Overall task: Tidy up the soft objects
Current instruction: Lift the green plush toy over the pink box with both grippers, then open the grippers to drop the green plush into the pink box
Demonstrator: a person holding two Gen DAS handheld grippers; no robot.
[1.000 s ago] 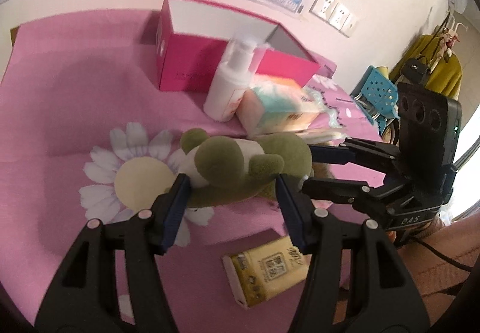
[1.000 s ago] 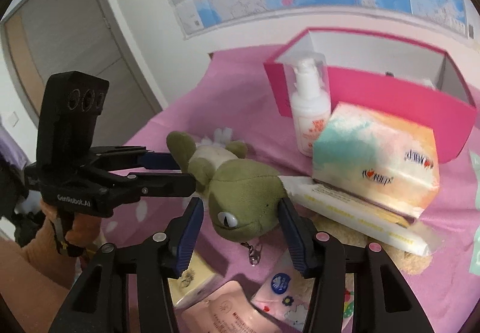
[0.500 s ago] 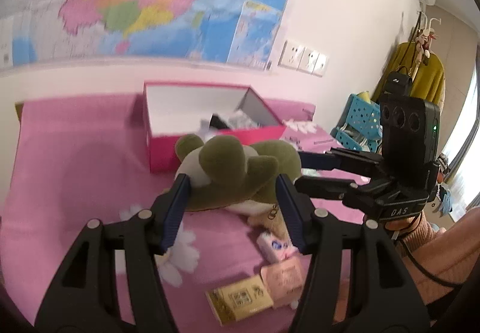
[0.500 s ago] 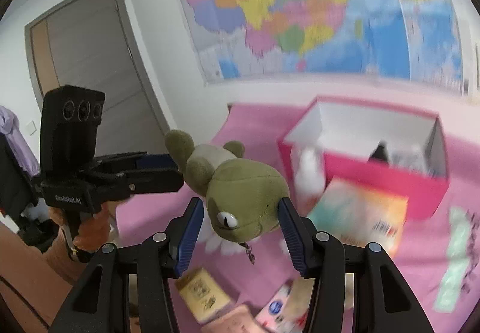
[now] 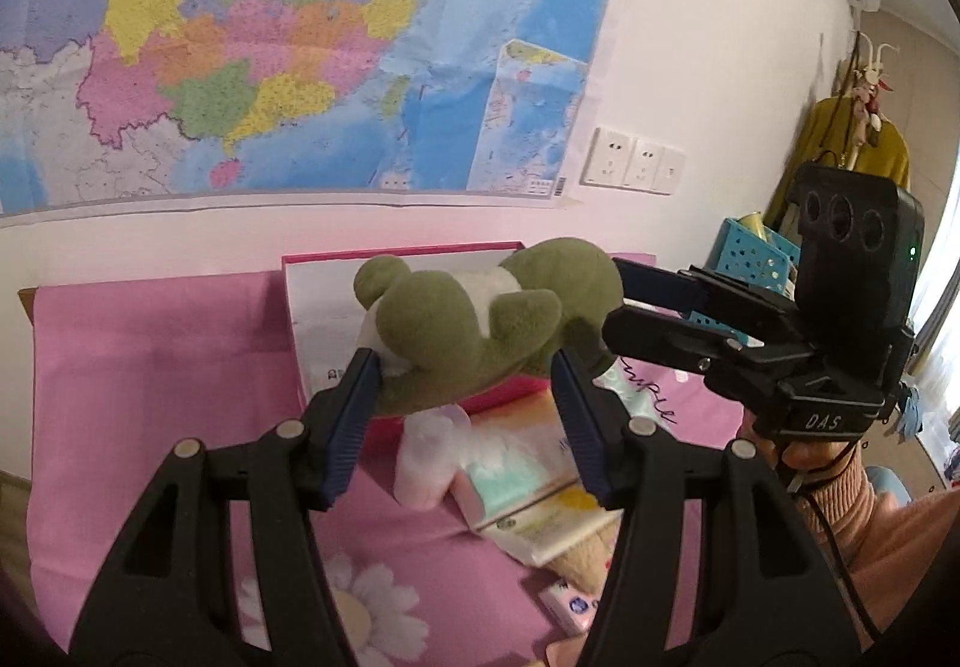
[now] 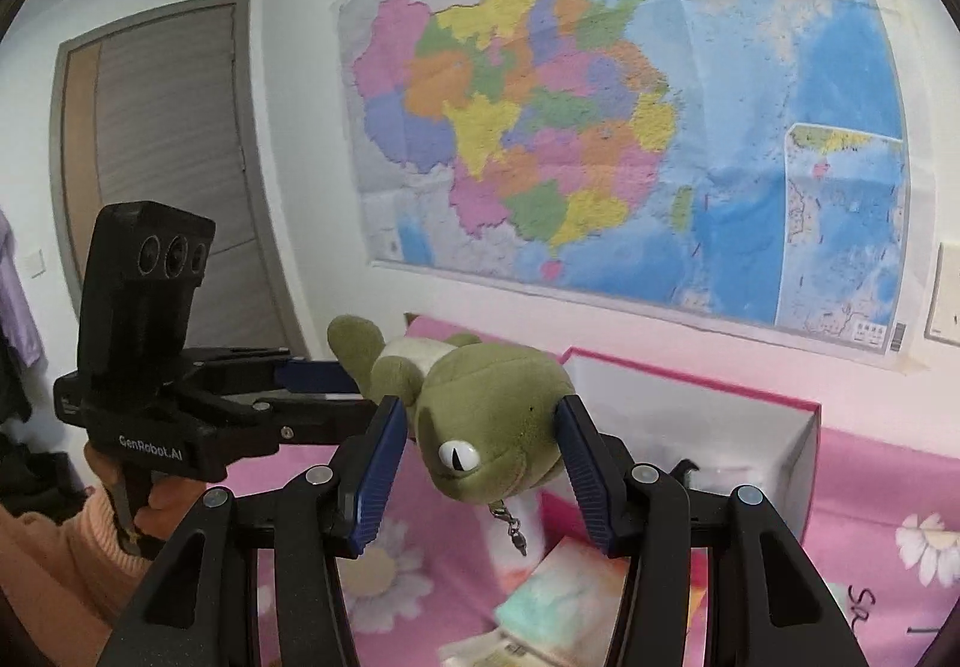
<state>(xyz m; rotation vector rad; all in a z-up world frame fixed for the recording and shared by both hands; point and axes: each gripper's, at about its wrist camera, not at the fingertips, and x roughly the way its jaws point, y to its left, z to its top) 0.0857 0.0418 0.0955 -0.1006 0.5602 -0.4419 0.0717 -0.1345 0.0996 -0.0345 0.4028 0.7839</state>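
Both grippers clamp one green plush toy (image 5: 480, 325) and hold it in the air, clear of the pink sheet (image 5: 150, 367). The left gripper (image 5: 465, 403) is partly closed, its blue pads pressing the toy's rear end between them, with the legs and pale belly sticking out ahead of the fingers. The right gripper (image 6: 480, 457) is likewise partly closed, squeezing the toy's head from both sides; the white eye faces the camera and a small metal clasp (image 6: 510, 526) dangles below the jaws. In the left view the right gripper comes in from the right, held by a hand (image 5: 822, 457) in a peach sleeve; in the right view the left gripper comes in from the left. Behind and below the toy stands an open pink box (image 6: 690, 409). Beneath the grippers lie tissue packs (image 5: 528, 481), blurred, and small packets on the sheet. A map (image 6: 600, 126) covers the wall beyond.
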